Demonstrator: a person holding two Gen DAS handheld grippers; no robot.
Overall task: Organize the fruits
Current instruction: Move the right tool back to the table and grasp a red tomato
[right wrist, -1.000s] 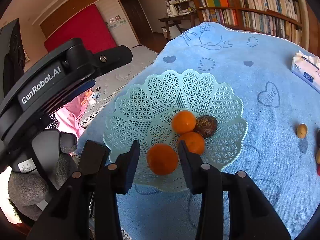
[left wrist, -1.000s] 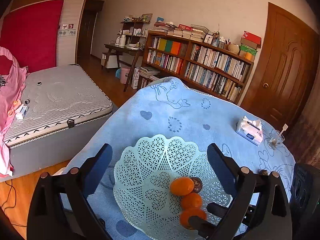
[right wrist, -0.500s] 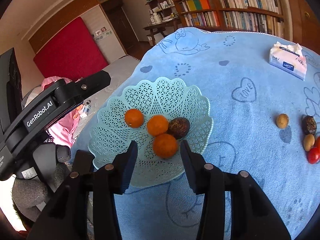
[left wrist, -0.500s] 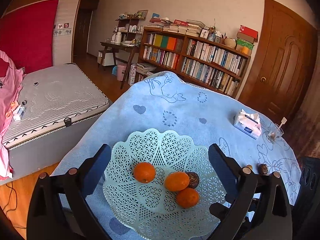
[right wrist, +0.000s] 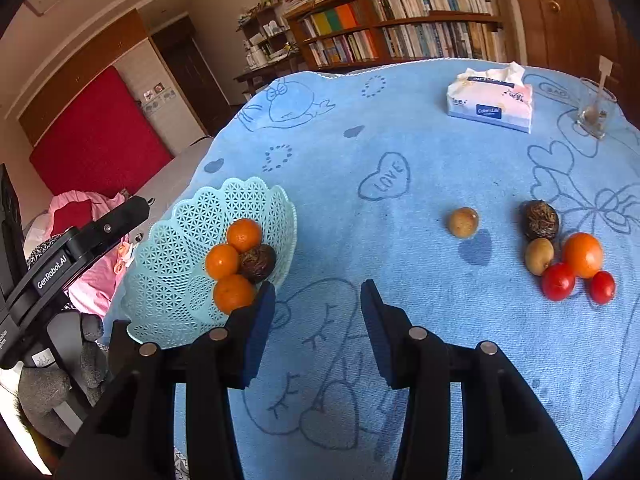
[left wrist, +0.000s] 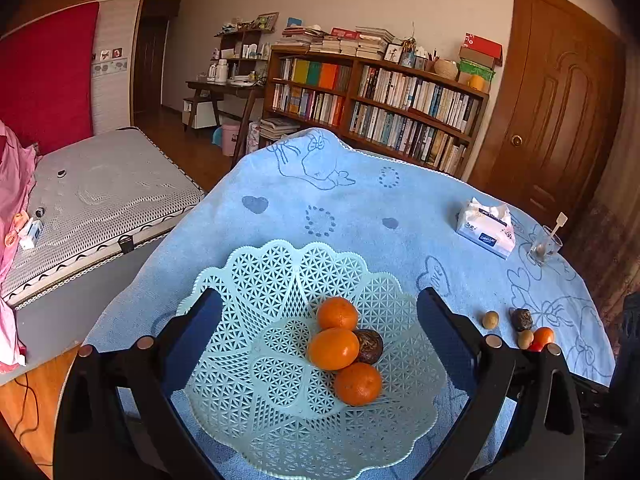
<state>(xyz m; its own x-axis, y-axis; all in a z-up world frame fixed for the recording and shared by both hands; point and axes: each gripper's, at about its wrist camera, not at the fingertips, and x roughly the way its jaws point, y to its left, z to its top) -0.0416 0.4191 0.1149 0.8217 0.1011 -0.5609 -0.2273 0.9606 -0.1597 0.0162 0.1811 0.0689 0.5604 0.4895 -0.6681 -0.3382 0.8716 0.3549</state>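
Basket [right wrist: 240,200] – three oranges [right wrist: 222,261], one dark fruit [right wrist: 258,264]; cloth – one orange, two tomatoes [right wrist: 558,281].

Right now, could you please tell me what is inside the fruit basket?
The basket holds three oranges bunched against one dark wrinkled fruit. The oranges cover part of that fruit and the mesh beneath them, so anything lying under the pile cannot be seen.
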